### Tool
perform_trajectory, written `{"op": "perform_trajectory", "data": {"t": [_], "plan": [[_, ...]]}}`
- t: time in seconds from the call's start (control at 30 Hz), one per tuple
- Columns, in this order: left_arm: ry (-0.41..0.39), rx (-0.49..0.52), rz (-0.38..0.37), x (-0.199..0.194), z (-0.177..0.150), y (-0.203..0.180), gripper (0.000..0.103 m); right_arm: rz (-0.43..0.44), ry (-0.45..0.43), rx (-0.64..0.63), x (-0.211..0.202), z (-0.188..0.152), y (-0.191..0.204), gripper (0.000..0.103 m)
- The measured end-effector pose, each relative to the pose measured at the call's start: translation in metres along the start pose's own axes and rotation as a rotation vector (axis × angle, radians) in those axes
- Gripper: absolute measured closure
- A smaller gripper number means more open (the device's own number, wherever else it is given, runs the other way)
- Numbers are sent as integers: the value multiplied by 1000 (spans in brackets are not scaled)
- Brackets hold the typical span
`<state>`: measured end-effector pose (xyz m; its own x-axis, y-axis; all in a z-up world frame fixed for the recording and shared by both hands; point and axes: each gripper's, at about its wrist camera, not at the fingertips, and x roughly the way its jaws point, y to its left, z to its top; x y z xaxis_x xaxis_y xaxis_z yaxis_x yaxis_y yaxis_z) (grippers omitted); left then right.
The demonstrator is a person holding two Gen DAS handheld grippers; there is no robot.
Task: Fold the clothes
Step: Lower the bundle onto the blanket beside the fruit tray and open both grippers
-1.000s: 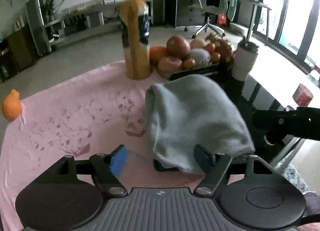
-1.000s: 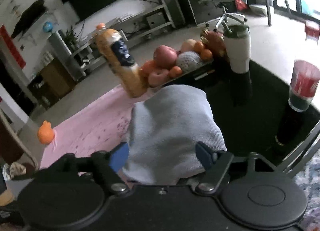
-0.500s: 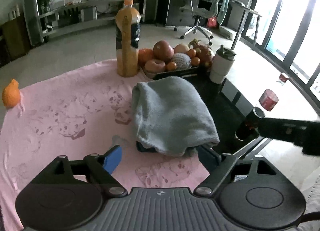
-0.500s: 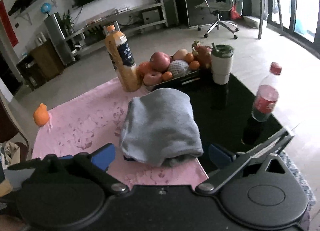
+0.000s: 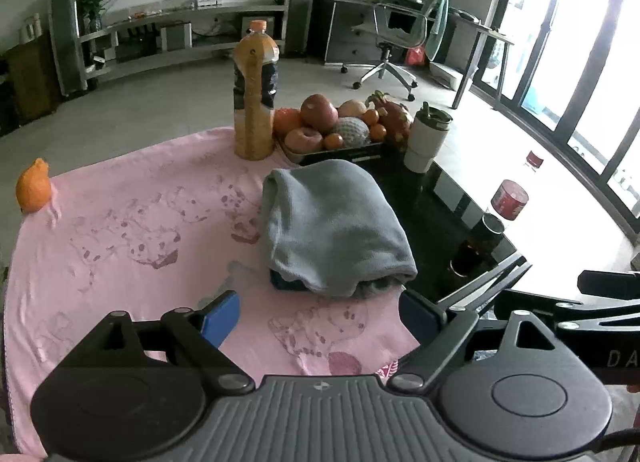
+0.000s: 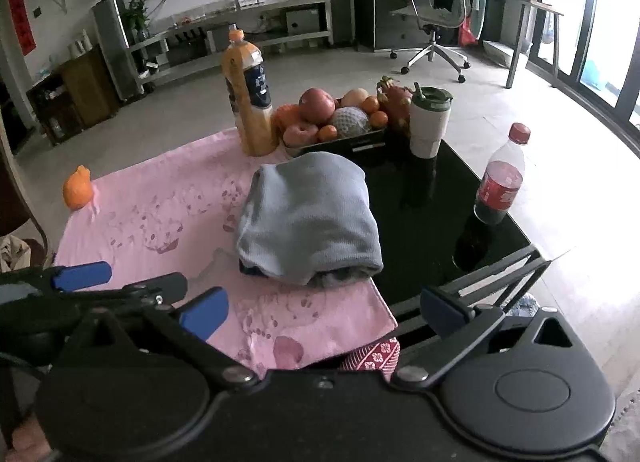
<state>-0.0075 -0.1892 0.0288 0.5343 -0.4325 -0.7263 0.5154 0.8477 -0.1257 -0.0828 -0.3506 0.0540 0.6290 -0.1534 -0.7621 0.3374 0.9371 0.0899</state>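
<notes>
The folded garment (image 5: 334, 223) lies on the cloth (image 5: 132, 238), before the fruit tray (image 5: 340, 149) and juice bottle (image 5: 255, 95).

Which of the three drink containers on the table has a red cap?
The cola bottle at the table's right edge: red cap and label. The tall juice bottle has an orange cap; the white tumbler has a dark green lid.

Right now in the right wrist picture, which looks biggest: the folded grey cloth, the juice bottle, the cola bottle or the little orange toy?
1. Folded grey cloth
2. Juice bottle
3. Cola bottle
4. Orange toy
The cloth lies nearer the camera, which helps it look big.
</notes>
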Motion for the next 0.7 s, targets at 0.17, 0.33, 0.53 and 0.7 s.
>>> {"op": "perform_trajectory", "data": {"t": [0.17, 0.33, 0.53, 0.7], "plan": [[8, -4, 0, 1, 0, 0, 17, -9, -1, 1, -1, -1, 0, 0], [21, -3, 9, 6, 1, -1, 17, -9, 4, 1, 2, -2, -2, 0], [17, -8, 11, 9, 0, -1, 15, -1, 12, 12, 6, -2, -5, 0], [-9, -5, 29, 9, -1, -2, 15, 5, 9, 15, 8, -3, -5, 0]]}}
